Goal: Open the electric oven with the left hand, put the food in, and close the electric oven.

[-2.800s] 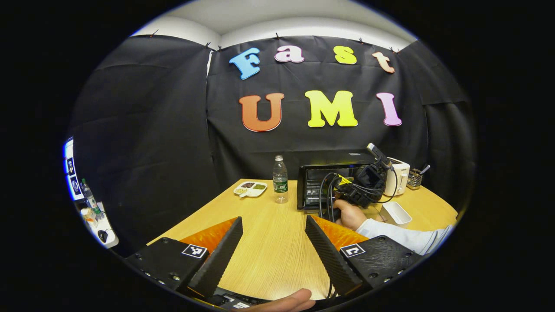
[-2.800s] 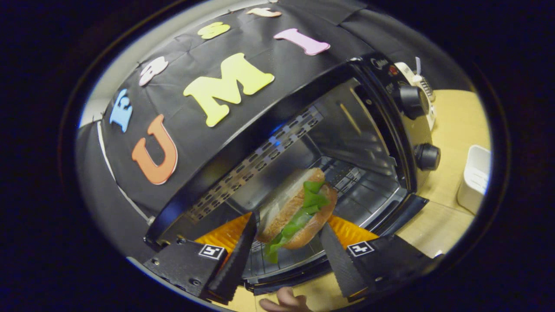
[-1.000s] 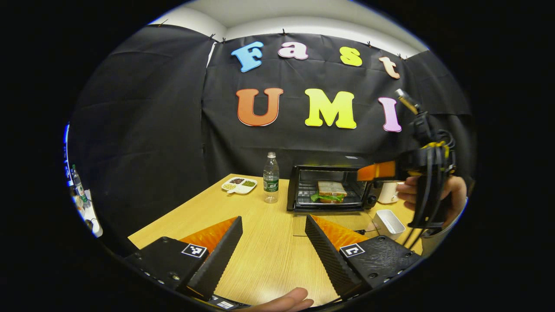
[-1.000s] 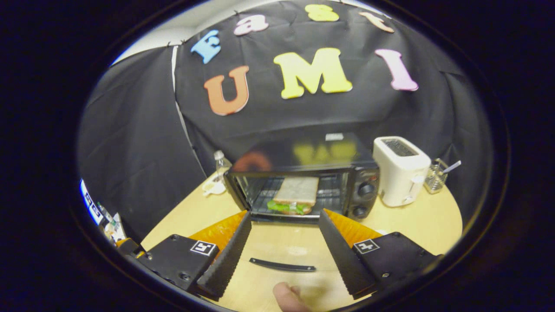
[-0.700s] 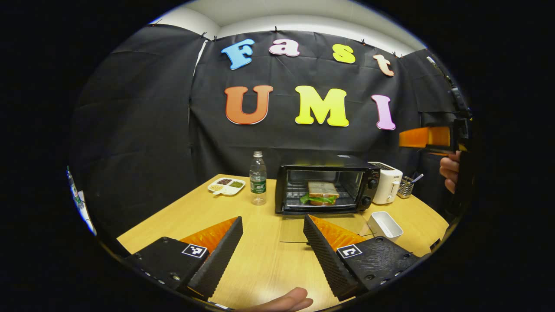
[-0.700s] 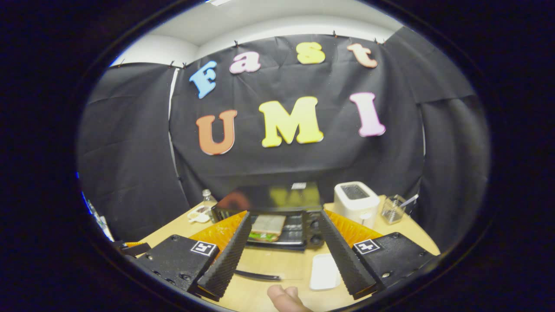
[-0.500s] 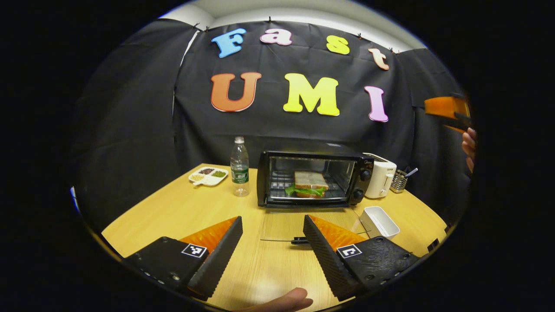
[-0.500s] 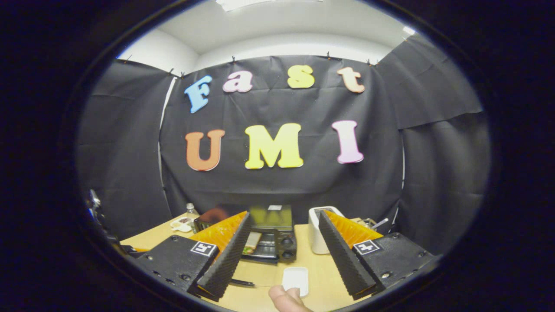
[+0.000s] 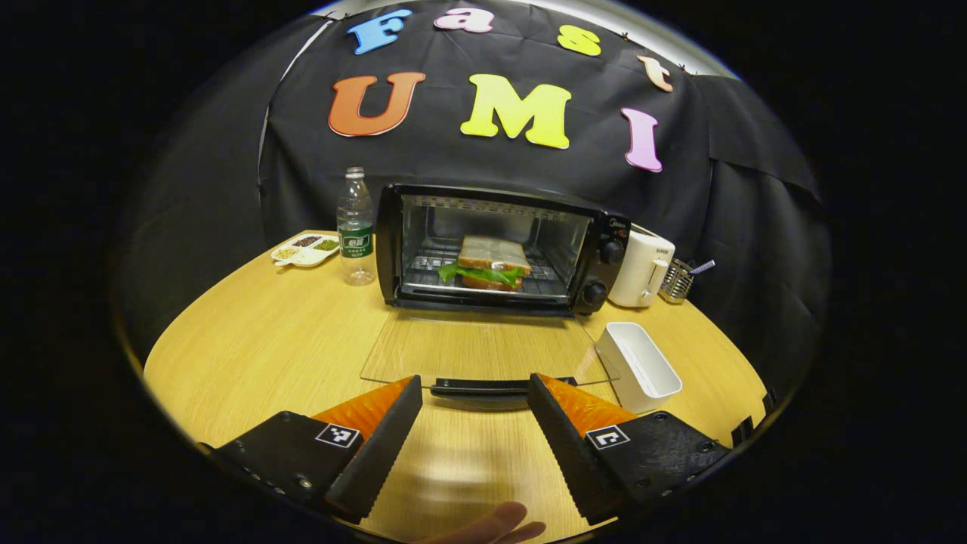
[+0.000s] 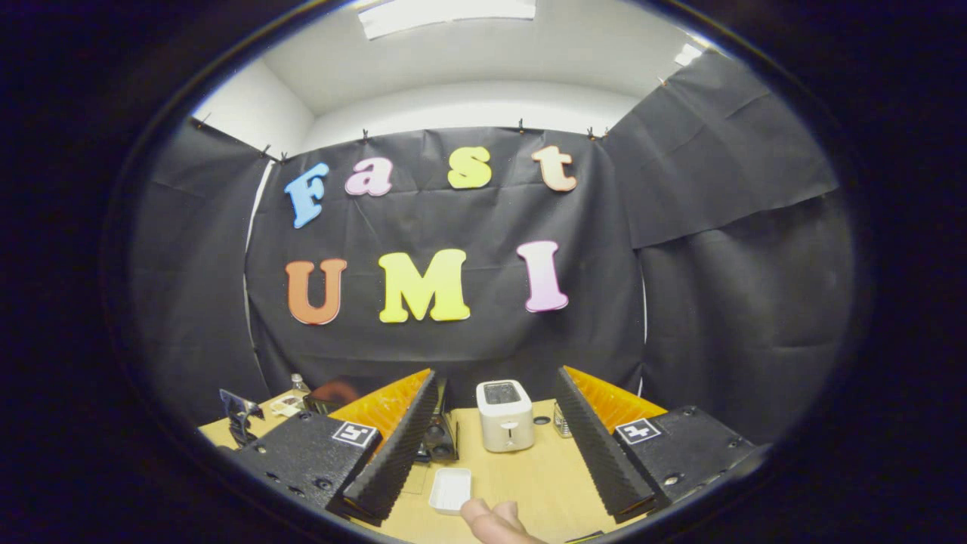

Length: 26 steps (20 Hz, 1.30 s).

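The black electric oven (image 9: 393, 234) stands at the back of the wooden table (image 9: 257, 340). Its glass door (image 9: 483, 347) lies flat, fully open. A sandwich (image 9: 486, 261) with green lettuce rests on the rack inside. My left gripper (image 9: 474, 381) is open and low over the table, and the door's black handle (image 9: 483, 387) lies right at its fingertips. My right gripper (image 10: 496, 374) is open with nothing in it, held high and far back from the table. In the right gripper view, one of its fingers (image 10: 400, 446) partly hides the oven (image 10: 438, 437).
A water bottle (image 9: 356, 227) and a divided snack dish (image 9: 304, 250) stand left of the oven. To its right are a white toaster (image 9: 638, 264), a wire utensil holder (image 9: 678, 279) and an empty white tray (image 9: 638, 359), which lies close beside the open door.
The right gripper let go of the sandwich inside the oven, then drew back and rose away. The left gripper moved forward to the open door's handle.
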Tool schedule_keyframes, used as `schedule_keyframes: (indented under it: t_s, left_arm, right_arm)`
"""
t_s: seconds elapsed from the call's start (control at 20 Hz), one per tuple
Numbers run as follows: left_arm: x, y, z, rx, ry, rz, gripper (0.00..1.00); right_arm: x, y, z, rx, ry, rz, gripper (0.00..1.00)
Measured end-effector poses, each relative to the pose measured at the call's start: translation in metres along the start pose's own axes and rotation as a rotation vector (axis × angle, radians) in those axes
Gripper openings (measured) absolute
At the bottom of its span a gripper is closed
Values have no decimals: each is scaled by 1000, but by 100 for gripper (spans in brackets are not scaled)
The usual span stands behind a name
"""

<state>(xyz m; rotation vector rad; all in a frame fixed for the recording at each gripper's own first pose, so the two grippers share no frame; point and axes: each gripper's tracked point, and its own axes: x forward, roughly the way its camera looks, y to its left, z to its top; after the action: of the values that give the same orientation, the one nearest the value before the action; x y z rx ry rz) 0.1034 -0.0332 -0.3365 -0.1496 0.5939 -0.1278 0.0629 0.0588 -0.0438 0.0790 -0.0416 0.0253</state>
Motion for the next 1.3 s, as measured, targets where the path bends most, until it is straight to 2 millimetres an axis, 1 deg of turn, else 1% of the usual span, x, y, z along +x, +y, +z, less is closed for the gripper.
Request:
schedule_keyframes:
  t_s: [0.15, 0.25, 0.35, 0.55, 0.6, 0.65, 0.7, 0.75, 0.85, 0.9, 1.05, 1.15, 1.3]
  left_arm:
    - [14, -13, -21, 19, 74, -7, 93]
    - [25, -20, -30, 34, 112, -11, 93]
    - [33, -28, -37, 50, 145, -20, 93]
    - [46, -27, -44, 77, 186, 9, 93]
    - [46, -26, -42, 85, 184, 15, 93]
    - [47, -26, -39, 97, 172, 19, 93]
    - [48, -26, -39, 103, 175, 19, 93]
    - [49, -25, -40, 94, 179, 21, 93]
    - [50, -25, -41, 77, 194, 27, 93]
    - [50, -25, -39, 75, 191, 29, 93]
    - [46, -27, -28, 78, 173, 28, 92]
    - [44, -28, -22, 43, 165, 23, 93]
    - [40, -29, -10, 29, 138, 18, 93]
  right_arm:
    - [-3, -9, 0, -13, 0, -2, 99]
    - [-3, -16, 0, -14, 2, -13, 99]
    - [-2, -18, 6, 12, -29, -11, 100]
    - [3, -31, -7, 48, -7, -20, 99]
    - [5, -32, -7, 49, -8, -15, 89]
    - [6, -34, -9, 46, -7, -16, 89]
    - [0, -33, -7, 43, -2, -17, 88]
    - [1, -32, -9, 42, 4, -16, 87]
    - [2, -25, -13, 37, 15, 2, 88]
    - [10, -23, -19, 31, 18, 12, 88]
    - [10, -22, -20, 10, 13, 18, 88]
    - [11, -22, -21, -2, 7, 10, 87]
    - [11, -21, -27, -9, 20, 6, 87]
